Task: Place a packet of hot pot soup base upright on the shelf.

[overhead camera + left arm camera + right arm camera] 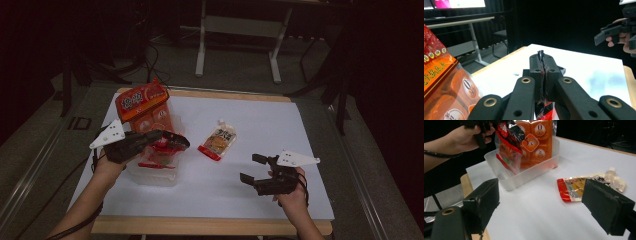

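Left gripper (182,141), jaws clamped on the top edge of a red snack packet (509,147) held over the clear plastic bin (524,178) at the table's left; right gripper (252,168) spread wide and empty, near the spouted pouch (218,140) lying mid-table

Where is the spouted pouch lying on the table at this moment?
In the high view the spouted pouch lies flat on the white table near its middle, between the clear plastic bin on the left and the open right gripper.
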